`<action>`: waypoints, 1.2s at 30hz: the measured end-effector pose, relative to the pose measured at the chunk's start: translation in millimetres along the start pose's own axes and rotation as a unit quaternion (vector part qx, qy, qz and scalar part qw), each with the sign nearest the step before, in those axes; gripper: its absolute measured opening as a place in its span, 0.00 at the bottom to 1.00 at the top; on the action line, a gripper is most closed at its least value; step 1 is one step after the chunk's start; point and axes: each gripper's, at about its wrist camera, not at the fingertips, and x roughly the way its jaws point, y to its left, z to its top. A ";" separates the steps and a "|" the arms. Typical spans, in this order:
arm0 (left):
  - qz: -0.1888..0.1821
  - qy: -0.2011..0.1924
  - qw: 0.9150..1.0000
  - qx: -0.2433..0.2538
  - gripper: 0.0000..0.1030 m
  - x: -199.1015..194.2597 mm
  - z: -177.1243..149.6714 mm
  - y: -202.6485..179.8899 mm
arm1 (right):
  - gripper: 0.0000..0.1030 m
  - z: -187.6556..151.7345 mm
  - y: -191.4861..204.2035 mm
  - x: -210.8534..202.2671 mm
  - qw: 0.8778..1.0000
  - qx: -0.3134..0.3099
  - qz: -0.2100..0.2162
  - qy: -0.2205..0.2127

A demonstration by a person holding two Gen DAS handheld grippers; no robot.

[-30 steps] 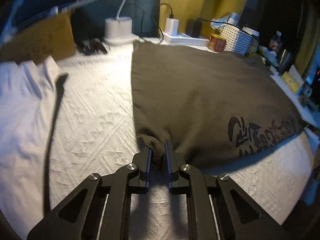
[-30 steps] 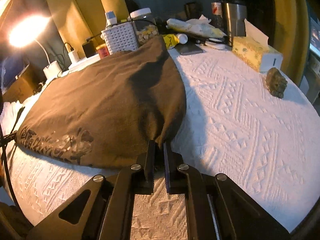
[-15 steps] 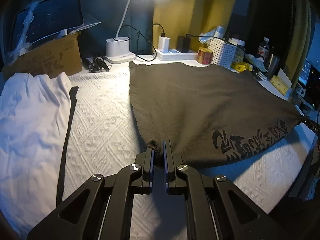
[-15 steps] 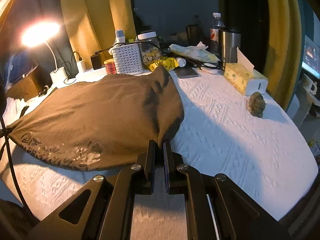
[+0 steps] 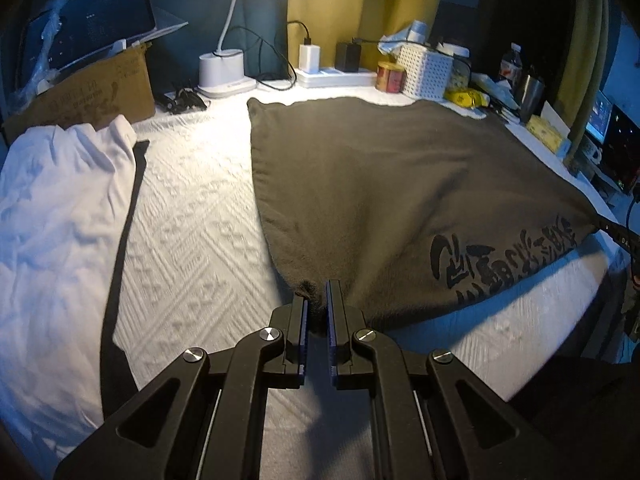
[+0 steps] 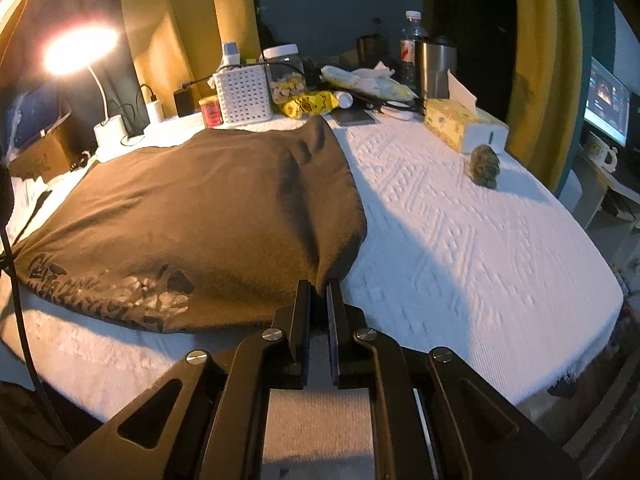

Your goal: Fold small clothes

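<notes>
A near corner of the brown garment (image 5: 380, 184) is pinched between the nearly closed jaws of each gripper, left (image 5: 316, 300) and right (image 6: 319, 300), so uneven lifting could skew the fold.

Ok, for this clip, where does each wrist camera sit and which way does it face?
Left wrist: behind the left gripper, looking across the table toward the desk lamp; its fingers pinch the brown shirt corner.
Right wrist: behind the right gripper, facing the tissue box and curtain; its fingers pinch the opposite corner.
Shared: shirt, white basket, lamp.
</notes>
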 end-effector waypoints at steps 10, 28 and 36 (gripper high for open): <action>-0.015 0.023 1.000 -0.002 0.06 2.5 -17.2 -2.0 | 0.05 -18.2 -19.3 0.3 0.999 0.021 -0.023 0.023; 0.033 0.011 0.999 -0.036 0.42 15.6 28.7 33.6 | 0.06 22.9 -8.2 16.1 0.999 0.029 -0.019 0.017; 0.033 0.020 0.999 -0.022 0.42 48.1 64.7 41.1 | 0.11 42.5 0.6 41.0 0.999 0.021 -0.007 0.031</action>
